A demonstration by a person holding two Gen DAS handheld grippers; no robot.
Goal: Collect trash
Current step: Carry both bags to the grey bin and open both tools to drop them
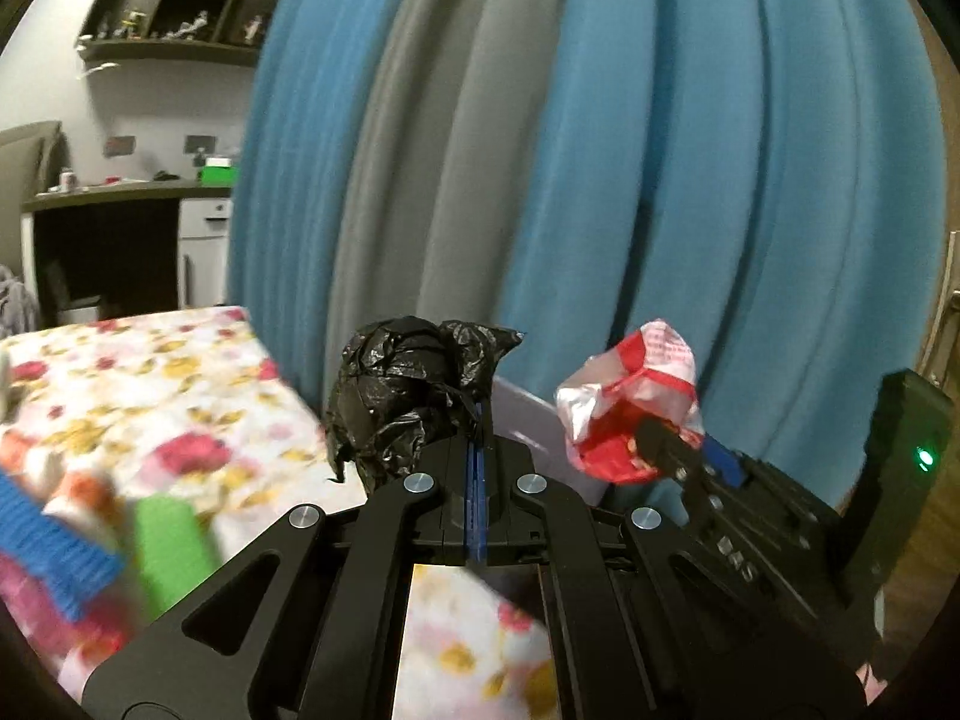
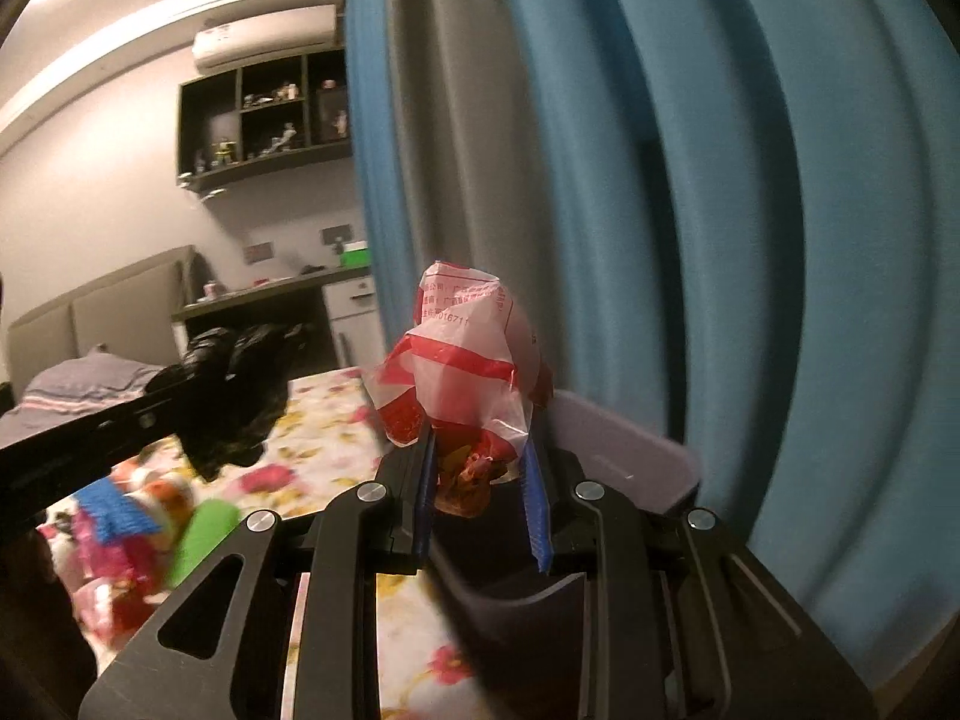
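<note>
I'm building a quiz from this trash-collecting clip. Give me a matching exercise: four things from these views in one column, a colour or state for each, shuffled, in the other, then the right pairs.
Things:
1. black plastic bag
2. red-and-white wrapper
3. curtain
4. bin

States or colours:
A. pale lilac, beside the bed
B. crumpled, clamped in the left gripper
C. blue and grey folds
D. printed, held in the right gripper

Pairs: 1-B, 2-D, 3-C, 4-A

A crumpled black plastic bag [image 1: 399, 396] and a red-and-white printed wrapper [image 2: 465, 360] are seen against blue-and-grey curtains [image 1: 600, 150]; the bedspread [image 1: 156, 396] is patterned with red and yellow flowers.
</note>
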